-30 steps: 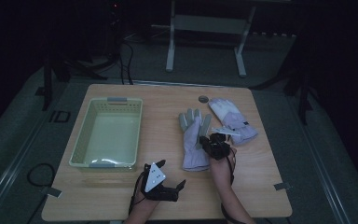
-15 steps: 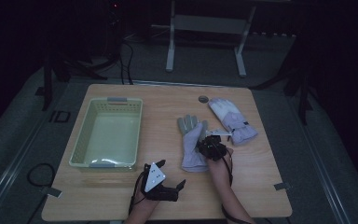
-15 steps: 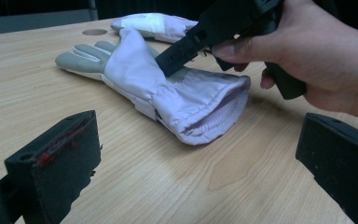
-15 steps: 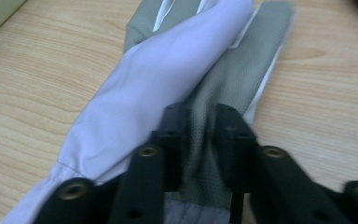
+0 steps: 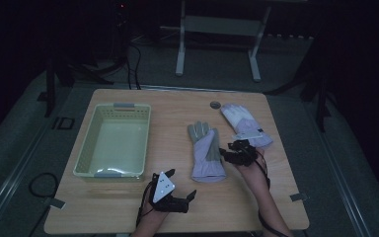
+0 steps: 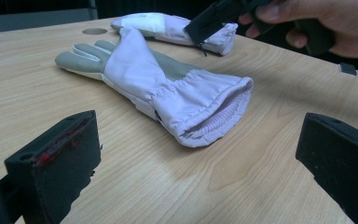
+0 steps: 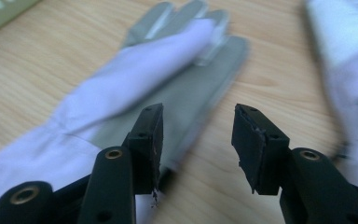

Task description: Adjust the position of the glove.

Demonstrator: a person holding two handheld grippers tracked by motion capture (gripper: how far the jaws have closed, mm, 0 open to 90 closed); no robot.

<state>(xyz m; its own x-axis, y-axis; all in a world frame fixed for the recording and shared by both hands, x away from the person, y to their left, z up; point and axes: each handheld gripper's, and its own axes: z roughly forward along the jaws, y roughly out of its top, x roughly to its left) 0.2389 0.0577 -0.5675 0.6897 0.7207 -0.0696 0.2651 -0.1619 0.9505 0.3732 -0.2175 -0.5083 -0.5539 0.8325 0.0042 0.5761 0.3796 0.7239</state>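
The near glove [image 5: 206, 153] lies flat at the middle of the table [image 5: 128, 212], fingers pointing away from the person, its cuff toward the near edge. The right gripper [image 5: 233, 152] hovers just beside the glove's right edge; its jaws have just been opening and stand parted with nothing between them, the glove's edge under the left one. A second glove [image 5: 245, 124] lies close beyond it, toward the far right corner, beside a small round disc [image 5: 215, 104]. The left gripper [image 5: 177, 195] sits low near the front edge, jaws wide apart and empty, with bare wood between it and the cuff. A pale basket [image 5: 91, 150] occupies the table's left side, well apart from the gloves
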